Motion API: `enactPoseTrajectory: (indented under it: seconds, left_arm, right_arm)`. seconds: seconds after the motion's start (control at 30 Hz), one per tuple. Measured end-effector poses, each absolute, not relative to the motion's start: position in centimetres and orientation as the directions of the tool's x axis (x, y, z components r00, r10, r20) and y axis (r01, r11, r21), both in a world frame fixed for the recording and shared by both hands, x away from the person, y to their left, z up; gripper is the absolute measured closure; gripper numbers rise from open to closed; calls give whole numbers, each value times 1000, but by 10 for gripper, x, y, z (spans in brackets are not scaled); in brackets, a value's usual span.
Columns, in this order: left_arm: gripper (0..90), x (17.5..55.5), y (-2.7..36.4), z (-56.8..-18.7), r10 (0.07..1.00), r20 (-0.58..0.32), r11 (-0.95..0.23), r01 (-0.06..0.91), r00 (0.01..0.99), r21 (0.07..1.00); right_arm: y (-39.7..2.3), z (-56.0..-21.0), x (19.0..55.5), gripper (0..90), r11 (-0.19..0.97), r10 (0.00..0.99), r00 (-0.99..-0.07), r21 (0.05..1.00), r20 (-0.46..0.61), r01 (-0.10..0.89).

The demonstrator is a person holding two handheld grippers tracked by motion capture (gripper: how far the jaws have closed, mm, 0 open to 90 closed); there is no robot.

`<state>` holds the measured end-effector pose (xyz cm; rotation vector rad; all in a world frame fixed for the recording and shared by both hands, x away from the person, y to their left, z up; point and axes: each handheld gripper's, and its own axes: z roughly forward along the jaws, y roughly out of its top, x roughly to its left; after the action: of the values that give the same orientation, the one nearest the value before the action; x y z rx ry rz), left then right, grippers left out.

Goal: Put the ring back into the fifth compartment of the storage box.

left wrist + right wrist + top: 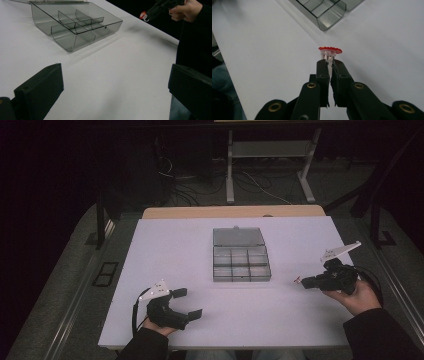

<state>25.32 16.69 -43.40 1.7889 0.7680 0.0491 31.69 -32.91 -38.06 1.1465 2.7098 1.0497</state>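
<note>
One white desk [165, 245] stands in a dark room, with cables on the floor beyond. A clear divided box [240, 255] sits mid-desk, lid open. The right claw [303, 281] pinches a small red-capped piece [330, 51], perhaps a cap, above the desk. The left claw [188, 303] gapes empty.

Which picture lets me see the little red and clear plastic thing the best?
The right gripper view: the small clear plastic piece with a red scalloped rim sits close up, pinched at the tips of the right gripper. In the left gripper view it is a small red-and-white blob. In the high view it is a tiny red speck.
</note>
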Motion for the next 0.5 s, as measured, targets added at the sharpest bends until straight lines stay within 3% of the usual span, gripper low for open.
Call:
enactPoseTrajectory:
  seconds: [0.5]
  left_arm:
    - [0, 253, 167, -434, 518, -336, -154, 472, 786, 868]
  right_arm:
    - [-315, -365, 327, 833, 521, 624, -752, 603, 214, 604]
